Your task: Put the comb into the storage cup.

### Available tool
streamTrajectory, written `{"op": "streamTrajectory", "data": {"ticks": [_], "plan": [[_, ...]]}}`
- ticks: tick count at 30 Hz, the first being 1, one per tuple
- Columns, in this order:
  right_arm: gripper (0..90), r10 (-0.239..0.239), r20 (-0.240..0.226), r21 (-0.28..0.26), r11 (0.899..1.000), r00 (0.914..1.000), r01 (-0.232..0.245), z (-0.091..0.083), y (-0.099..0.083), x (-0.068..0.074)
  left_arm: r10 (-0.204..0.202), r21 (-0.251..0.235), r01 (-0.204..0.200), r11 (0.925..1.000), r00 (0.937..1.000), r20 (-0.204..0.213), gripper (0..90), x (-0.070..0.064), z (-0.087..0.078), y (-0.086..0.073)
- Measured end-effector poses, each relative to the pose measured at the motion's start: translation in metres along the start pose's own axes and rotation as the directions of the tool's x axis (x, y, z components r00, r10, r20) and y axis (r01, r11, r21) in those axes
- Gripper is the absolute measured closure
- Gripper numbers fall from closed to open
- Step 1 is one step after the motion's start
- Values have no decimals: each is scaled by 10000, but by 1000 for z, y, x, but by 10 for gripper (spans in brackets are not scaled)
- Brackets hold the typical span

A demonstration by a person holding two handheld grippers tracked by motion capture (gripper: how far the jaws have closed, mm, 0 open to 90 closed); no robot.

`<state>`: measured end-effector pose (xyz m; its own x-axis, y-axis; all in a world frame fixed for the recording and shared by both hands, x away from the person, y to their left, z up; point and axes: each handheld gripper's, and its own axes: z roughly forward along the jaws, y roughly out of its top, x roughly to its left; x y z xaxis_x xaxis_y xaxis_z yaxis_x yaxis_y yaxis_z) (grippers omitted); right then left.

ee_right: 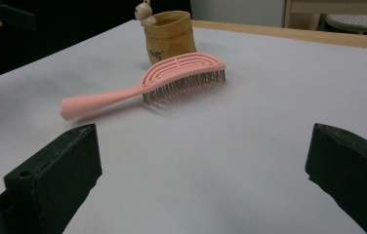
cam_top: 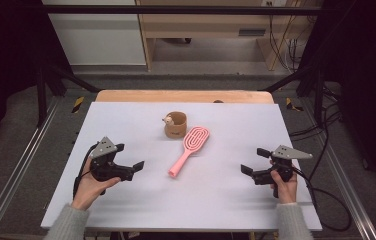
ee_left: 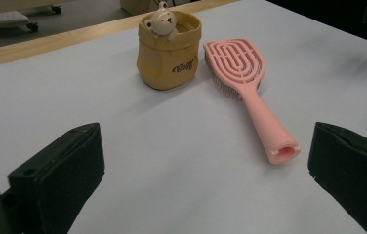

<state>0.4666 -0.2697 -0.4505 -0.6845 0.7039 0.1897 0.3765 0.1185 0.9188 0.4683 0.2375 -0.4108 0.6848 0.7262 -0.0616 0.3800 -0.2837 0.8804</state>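
A pink hairbrush (cam_top: pixel 189 146) lies bristles down in the middle of the white table (cam_top: pixel 141 200), handle toward the near left. Just behind it stands a tan pouch-shaped holder (cam_top: pixel 175 124) with a small bear figure on its rim. My left gripper (cam_top: pixel 129 156) is open at the table's left, held in a hand, with nothing between its jaws. My right gripper (cam_top: pixel 255 161) is open at the right, also empty. The left gripper view shows the hairbrush (ee_left: pixel 250 92) and the holder (ee_left: pixel 169 51) ahead of the jaws. Farther off in the right gripper view, the hairbrush (ee_right: pixel 157 83) lies in front of the holder (ee_right: pixel 169 34).
The table's wooden back edge (cam_top: pixel 183 96) runs behind the holder. Metal rails (cam_top: pixel 21 165) flank both sides. Black cables (cam_top: pixel 326 200) trail from the right gripper over the table's right edge. A wooden shelf unit (cam_top: pixel 211 25) stands on the floor beyond.
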Motion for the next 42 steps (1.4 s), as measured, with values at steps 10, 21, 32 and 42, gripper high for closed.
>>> {"op": "streamTrajectory", "data": {"ticks": [10,21,32,42], "plan": [[3,-9,-15,32,10000,10000,9,0,0,0,72,50,-72,10000,9999,97,0,-5,8,10],[3,-2,-24,81,10000,10000,2,1,-1,0,107,130,-109,9999,9998,154,0,-9,16,17],[3,-12,-44,83,10000,10000,12,1,-1,0,182,291,-188,9994,9996,216,0,-16,30,29],[3,-34,-44,61,10000,10000,35,1,-1,0,243,447,-256,9987,9993,294,0,-21,41,37]]}}
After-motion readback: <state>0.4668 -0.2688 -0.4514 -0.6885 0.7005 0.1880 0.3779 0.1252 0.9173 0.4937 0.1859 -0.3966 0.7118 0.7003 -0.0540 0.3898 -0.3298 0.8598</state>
